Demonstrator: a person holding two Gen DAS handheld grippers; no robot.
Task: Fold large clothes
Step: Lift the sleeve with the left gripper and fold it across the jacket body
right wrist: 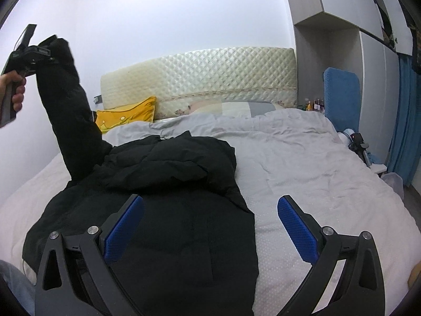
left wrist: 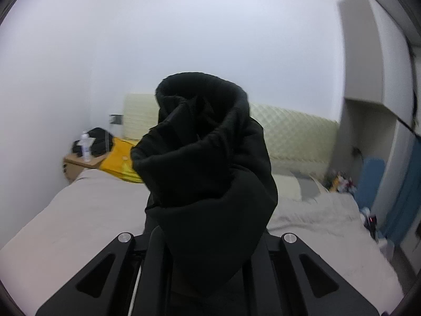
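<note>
Black padded jacket (right wrist: 158,210) is lying spread on the near left part of the bed (right wrist: 315,173), its body flat on the pale grey cover, upper part bunched in folds toward the middle. One sleeve (right wrist: 71,110) is standing up off the bed at the far left, lifted by its cuff.

Left gripper (right wrist: 43,50) is clenching that cuff; it is sitting high at the left edge of the right wrist view, with a person's hand (right wrist: 14,89) wrapped round its handle. In the left wrist view the cuff (left wrist: 202,142) is filling the centre, rolled open end facing the camera, fabric hiding both fingertips; the jaws are standing nearly together on the cloth.

Right gripper (right wrist: 210,226) is hovering over the near edge of the jacket, jaws standing wide apart, nothing between them. Blue pads (right wrist: 123,229) are showing bare. The left pad is over black fabric, the right one over bare bed cover.

Far side: a yellow pillow (right wrist: 126,114) is leaning at the quilted cream headboard (right wrist: 210,79), just behind the raised sleeve. A grey and white pillow (right wrist: 242,108) is lying to its right. A bedside stand (left wrist: 79,163) at far left is carrying a white bottle (left wrist: 85,147) and a dark bag (left wrist: 98,138). A wardrobe (right wrist: 373,84) is standing along the right.
</note>
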